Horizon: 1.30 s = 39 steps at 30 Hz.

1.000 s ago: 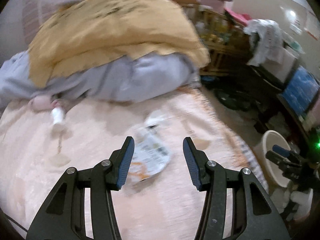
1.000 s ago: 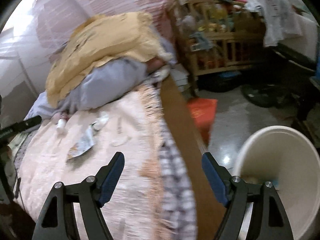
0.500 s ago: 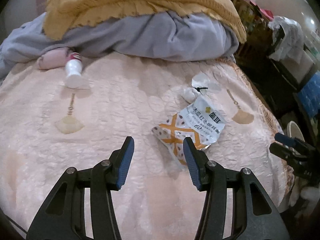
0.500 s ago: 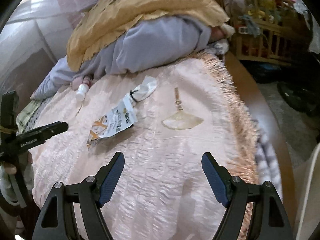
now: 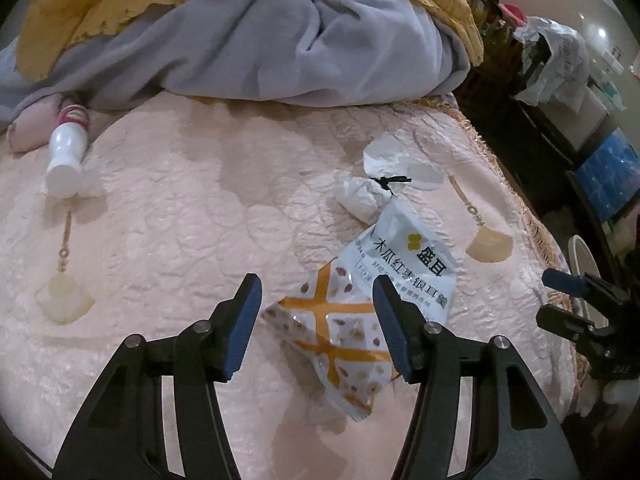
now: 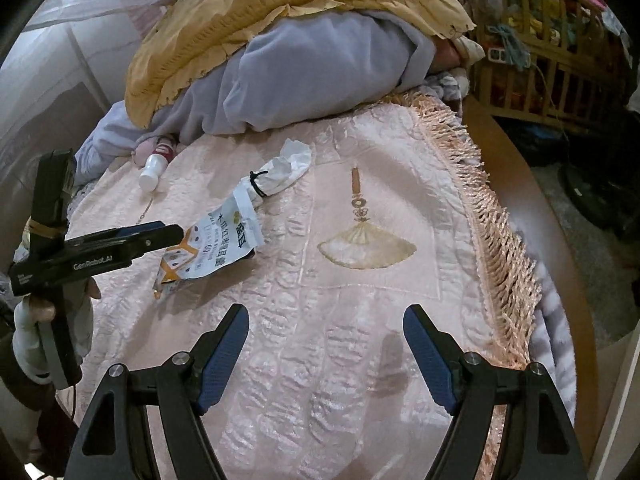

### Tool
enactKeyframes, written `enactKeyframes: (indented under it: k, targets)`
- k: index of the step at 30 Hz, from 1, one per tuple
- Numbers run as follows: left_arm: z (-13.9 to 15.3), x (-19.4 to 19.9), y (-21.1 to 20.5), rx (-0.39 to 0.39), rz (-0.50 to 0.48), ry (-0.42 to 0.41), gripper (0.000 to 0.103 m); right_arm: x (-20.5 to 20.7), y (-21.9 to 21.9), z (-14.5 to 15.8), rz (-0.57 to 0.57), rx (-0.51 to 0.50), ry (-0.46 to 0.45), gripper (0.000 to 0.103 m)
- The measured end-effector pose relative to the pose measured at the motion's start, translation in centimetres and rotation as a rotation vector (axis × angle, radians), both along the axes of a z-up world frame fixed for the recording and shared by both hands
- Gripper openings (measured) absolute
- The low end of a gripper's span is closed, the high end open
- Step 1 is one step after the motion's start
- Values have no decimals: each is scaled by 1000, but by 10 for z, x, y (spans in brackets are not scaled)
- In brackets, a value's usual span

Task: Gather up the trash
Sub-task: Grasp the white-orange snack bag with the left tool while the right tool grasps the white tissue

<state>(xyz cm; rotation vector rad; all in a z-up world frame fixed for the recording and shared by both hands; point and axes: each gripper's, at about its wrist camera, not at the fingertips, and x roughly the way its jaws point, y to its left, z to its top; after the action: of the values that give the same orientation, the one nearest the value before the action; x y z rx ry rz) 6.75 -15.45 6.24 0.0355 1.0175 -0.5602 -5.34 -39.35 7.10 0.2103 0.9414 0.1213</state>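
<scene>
While both grippers are gaping wide and empty, the left gripper [image 5: 316,312] is straddling the wrapper's [image 5: 360,296] near end. Its long axis is running forward-right. The right gripper [image 6: 326,344] is sitting farther off.

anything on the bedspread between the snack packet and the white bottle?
Nothing: in the left wrist view, only bare pink bedspread lies between the snack packet and the white bottle. The tied white bag sits beyond the packet, off that line.
</scene>
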Motion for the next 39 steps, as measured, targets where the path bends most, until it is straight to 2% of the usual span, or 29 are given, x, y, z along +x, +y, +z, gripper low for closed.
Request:
enactKeyframes:
  k: [10, 17, 21, 25, 27, 29, 31, 33, 36, 39]
  targets:
    - [-12, 11, -16, 28, -66, 11, 56, 12, 2, 1, 10, -7, -1, 78]
    - [-27, 19, -26, 11, -103, 72, 59, 27, -4, 3, 2, -24, 2, 78]
    - [-29, 14, -28, -24, -146, 125, 59, 47, -4, 6, 7, -21, 3, 78]
    - [-27, 3, -33, 0, -216, 126, 60, 68, -1, 8, 10, 1, 1, 78]
    - [-28, 1, -31, -18, -215, 156, 60, 83, 3, 8, 9, 2, 1, 78]
    - [-27, -4, -27, -23, -191, 151, 59, 100, 12, 6, 19, 13, 1, 78]
    - [-26, -14, -22, -27, -182, 140, 53, 114, 22, 4, 30, 22, 1, 78]
    - [-24, -24, -15, -21, -174, 117, 41, 130, 32, 0, 41, 24, 4, 78]
    - [-19, -34, 1, -36, -134, 107, 30, 152, 50, -10, 56, 34, 25, 78]
    - [-19, -39, 16, -46, -84, 107, 24, 167, 70, -27, 73, 42, 49, 78]
